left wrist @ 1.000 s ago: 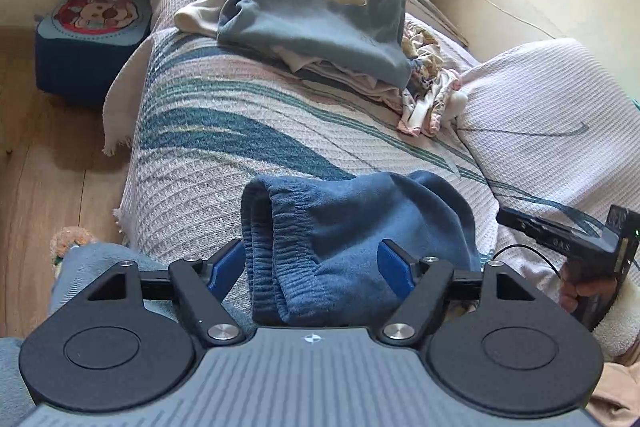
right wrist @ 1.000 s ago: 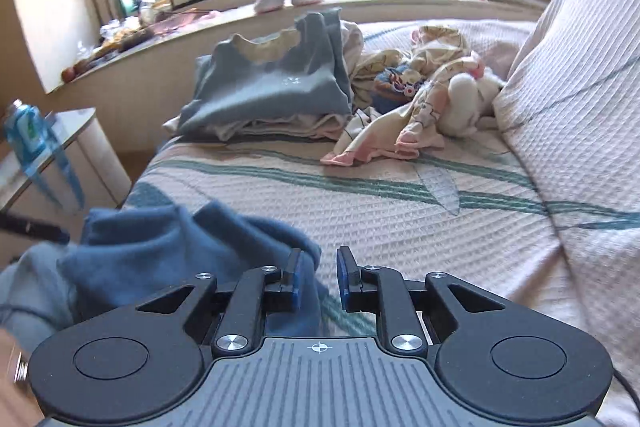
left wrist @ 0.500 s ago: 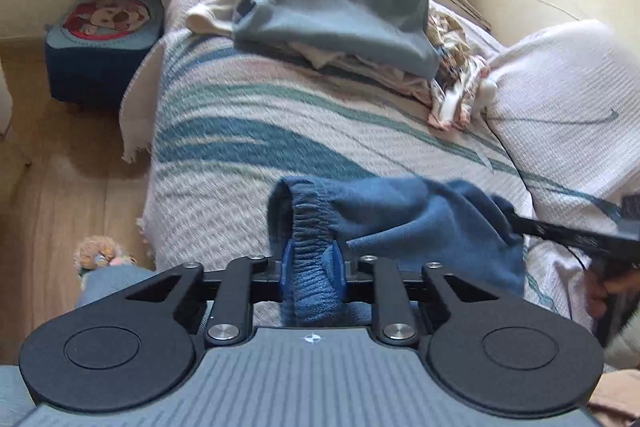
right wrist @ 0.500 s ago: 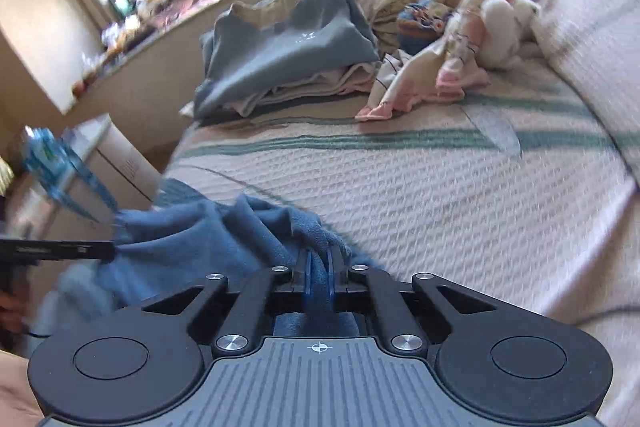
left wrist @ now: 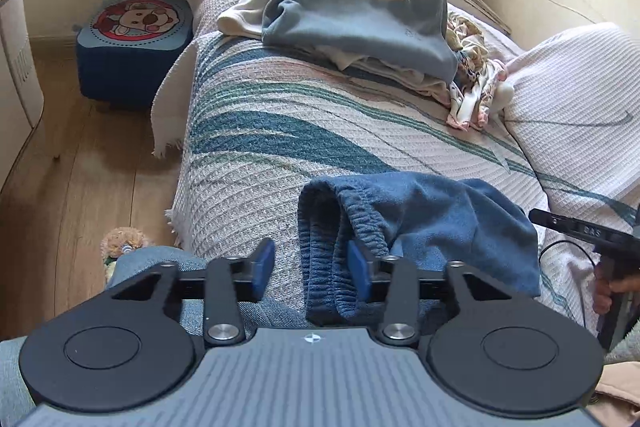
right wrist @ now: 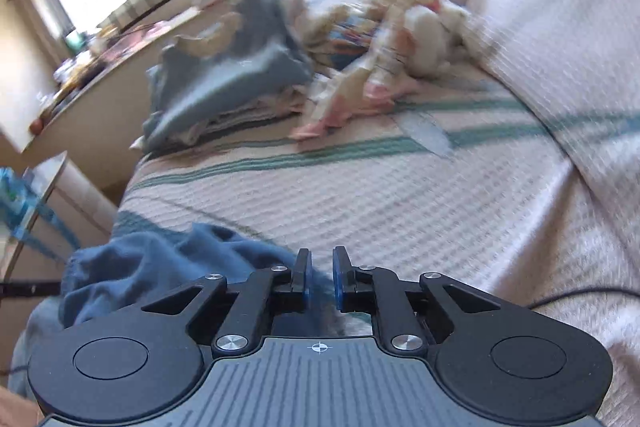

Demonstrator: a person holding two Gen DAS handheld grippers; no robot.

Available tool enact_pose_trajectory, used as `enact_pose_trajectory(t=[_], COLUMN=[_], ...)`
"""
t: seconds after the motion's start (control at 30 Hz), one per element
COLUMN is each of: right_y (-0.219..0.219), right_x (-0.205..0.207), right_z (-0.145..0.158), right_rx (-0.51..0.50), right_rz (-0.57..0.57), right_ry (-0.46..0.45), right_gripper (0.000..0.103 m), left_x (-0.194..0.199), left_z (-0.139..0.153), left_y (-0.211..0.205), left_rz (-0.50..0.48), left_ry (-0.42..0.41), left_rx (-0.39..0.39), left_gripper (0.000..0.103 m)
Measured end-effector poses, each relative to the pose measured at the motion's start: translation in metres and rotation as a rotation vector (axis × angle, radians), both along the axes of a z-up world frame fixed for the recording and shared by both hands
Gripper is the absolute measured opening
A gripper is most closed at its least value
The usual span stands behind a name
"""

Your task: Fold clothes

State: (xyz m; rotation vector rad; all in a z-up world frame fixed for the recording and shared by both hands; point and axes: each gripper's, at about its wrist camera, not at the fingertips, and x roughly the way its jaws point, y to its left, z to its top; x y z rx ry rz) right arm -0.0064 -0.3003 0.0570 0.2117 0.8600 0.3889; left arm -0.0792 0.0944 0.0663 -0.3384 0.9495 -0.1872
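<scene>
Since the frame half a second before, both claws had let go: our left claw (left wrist: 310, 273), which had been pinched on the ribbed waistband of the blue trousers (left wrist: 420, 227), had just been opening and now stood partly open, the waistband lying against its right-hand pad but not pressed from both sides. Our right claw (right wrist: 319, 277) had also just been opening — only a narrow gap showed between its pads, and nothing was clamped there; the blue cloth lay beside and under its left finger. That view was blurred, so we could not say whether a fold touched the pads.

The trousers sat bunched at the near edge of the sofa cover (left wrist: 280, 131), waistband toward us, well apart from the stack of folded clothes (left wrist: 360, 23) and the small patterned garment (left wrist: 476, 99) at the far end.

We judged the step to be a re-grip before spreading the trousers flat. To do it well we would have taken the waistband at its two corners, one claw on each, biting only the outer layers rather than the whole bunch. Then a lift and a gentle shake would let the legs hang straight before laying them down on the open stretch of cover. A bite too deep — or too near the middle — would likely keep the bundle crumpled.
</scene>
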Motion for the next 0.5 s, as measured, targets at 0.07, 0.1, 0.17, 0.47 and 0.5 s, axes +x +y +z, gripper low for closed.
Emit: enact_pose_trajectory(t=[0.07, 0.1, 0.17, 0.47, 0.5], right_y=[0.017, 0.026, 0.046, 0.121, 0.122], right_x=[-0.011, -0.017, -0.027, -0.058, -0.059], right_z=[0.012, 0.017, 0.024, 0.009, 0.006], right_rx=[0.017, 0.026, 0.051, 0.041, 0.03], right_rz=[0.088, 0.133, 0.249, 0.567, 0.567], right_ry=[-0.041, -0.062, -0.08, -0.007, -0.004], right_gripper=[0.015, 0.015, 0.015, 0.027, 0.027], left_x=[-0.002, -0.004, -0.007, -0.023, -0.024], left_z=[0.003, 0.005, 0.009, 0.013, 0.013], left_y=[-0.001, -0.001, -0.001, -0.007, -0.008], left_rz=[0.008, 0.012, 0.016, 0.014, 0.011], left_ry=[-0.007, -0.011, -0.02, -0.031, -0.031], left_rx=[0.006, 0.007, 0.004, -0.02, -0.019], left_gripper=[0.053, 0.054, 0.061, 0.071, 0.071])
